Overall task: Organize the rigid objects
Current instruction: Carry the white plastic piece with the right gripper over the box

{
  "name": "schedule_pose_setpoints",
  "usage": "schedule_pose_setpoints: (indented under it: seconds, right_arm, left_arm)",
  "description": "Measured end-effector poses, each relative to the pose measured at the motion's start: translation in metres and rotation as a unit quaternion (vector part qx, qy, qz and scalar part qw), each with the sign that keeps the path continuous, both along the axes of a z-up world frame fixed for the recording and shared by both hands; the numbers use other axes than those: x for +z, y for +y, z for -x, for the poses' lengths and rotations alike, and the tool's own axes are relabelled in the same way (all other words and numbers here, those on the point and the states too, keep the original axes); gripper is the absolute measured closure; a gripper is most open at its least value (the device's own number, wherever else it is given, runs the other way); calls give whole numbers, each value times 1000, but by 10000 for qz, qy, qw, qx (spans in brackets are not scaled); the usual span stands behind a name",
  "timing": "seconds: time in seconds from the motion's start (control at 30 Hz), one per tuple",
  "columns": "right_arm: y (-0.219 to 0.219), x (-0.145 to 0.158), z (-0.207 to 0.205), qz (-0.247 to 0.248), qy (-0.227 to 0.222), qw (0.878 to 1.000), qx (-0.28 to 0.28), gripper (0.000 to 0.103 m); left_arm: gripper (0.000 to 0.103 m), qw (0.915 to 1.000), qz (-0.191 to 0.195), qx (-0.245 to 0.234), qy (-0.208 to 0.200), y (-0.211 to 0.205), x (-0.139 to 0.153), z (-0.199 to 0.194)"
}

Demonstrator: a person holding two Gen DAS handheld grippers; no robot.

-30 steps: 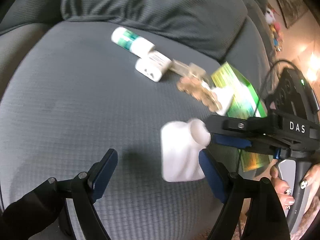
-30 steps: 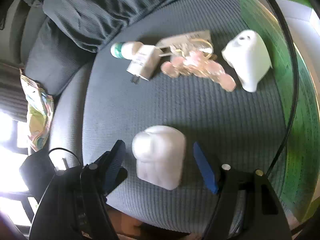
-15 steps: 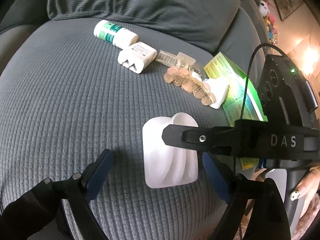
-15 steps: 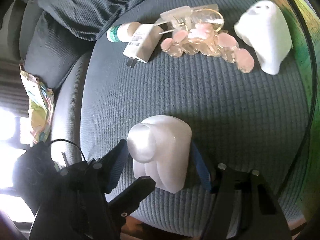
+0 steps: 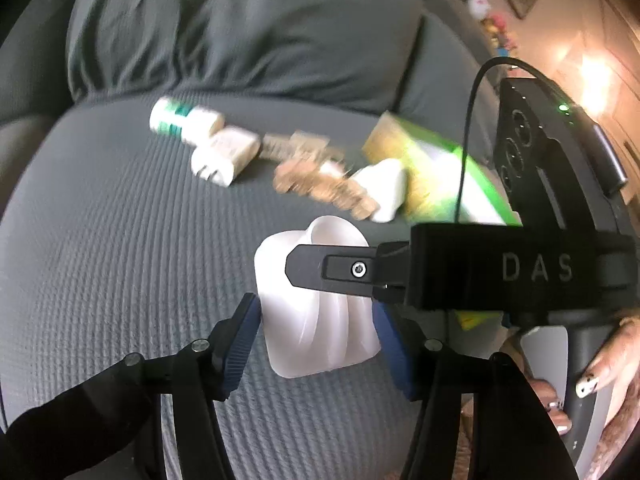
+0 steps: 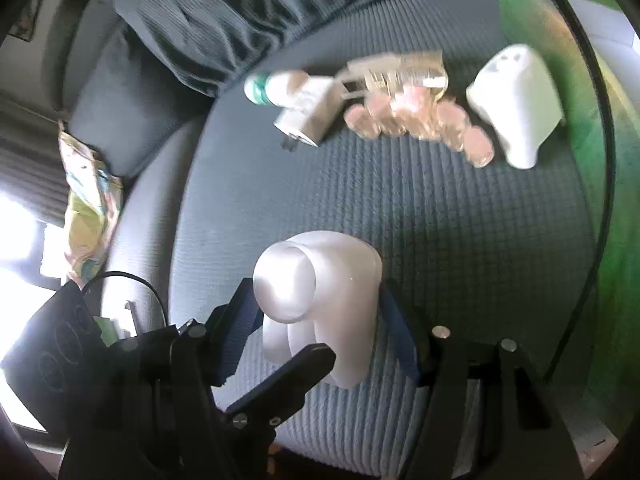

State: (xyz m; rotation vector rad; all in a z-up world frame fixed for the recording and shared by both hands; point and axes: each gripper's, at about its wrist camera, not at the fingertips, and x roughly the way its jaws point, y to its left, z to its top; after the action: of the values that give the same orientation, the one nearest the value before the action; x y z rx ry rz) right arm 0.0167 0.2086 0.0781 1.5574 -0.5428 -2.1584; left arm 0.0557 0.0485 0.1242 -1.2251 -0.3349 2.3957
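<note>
Both tongs, left (image 5: 316, 332) and right (image 6: 320, 320), pinching white figurine (image 5: 320, 320), far clutter (image 5: 320, 184) blurred

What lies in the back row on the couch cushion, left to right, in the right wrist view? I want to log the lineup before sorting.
Green-and-white bottle → white plug adapter → pink hair clip → white ghost figure → green box.
</note>
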Motion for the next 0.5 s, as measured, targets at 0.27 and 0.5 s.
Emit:
schedule_pose_setpoints:
  seconds: [0.27,0.5]
  right_arm:
    - [21,65,-32,-112,924,9955,-159,41]
    - [65,114,-48,-180,1544,9872,-365,41]
  left_arm:
    - [45,9969,-287,-44,733,24,56,-18]
    - [45,9908,-443,-316,1241,64,104,-24]
